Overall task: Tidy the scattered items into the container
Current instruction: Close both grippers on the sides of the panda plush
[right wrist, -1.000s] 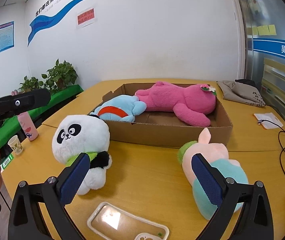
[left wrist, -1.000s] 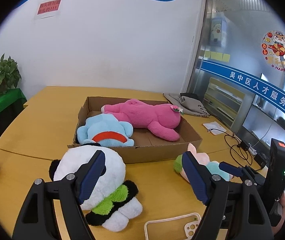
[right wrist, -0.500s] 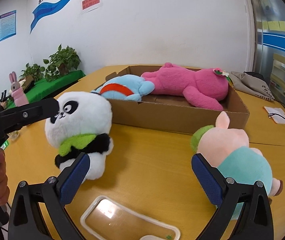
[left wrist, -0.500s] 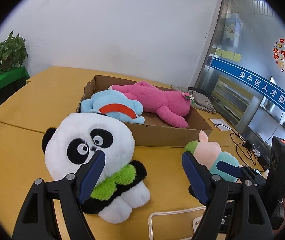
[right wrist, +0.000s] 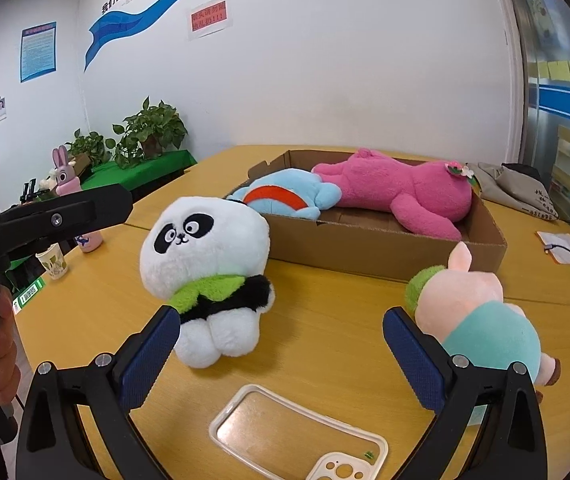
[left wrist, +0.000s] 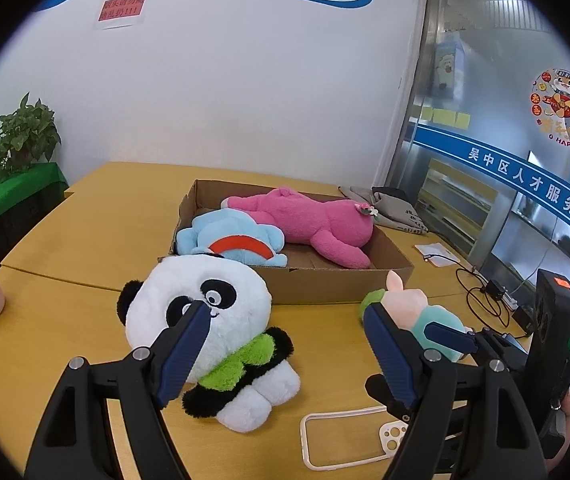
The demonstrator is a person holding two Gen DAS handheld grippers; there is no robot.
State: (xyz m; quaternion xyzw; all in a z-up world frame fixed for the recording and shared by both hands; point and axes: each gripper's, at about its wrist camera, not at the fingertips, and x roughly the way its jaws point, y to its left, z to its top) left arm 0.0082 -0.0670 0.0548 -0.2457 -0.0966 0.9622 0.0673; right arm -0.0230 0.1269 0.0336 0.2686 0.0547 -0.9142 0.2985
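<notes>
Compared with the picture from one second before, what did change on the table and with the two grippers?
Both views drew nearer the toys. The left gripper closed in on the white panda plush, the right gripper on the pink pig plush in a teal shirt. Both grippers remain open and empty. Unmoved: both table toys, the clear phone case, and the cardboard box with the blue plush and magenta plush.

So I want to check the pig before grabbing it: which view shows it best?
The right wrist view: the pig shows almost whole, lying beside the right gripper. In the left wrist view the grippers' fingers hide most of its body.
</notes>
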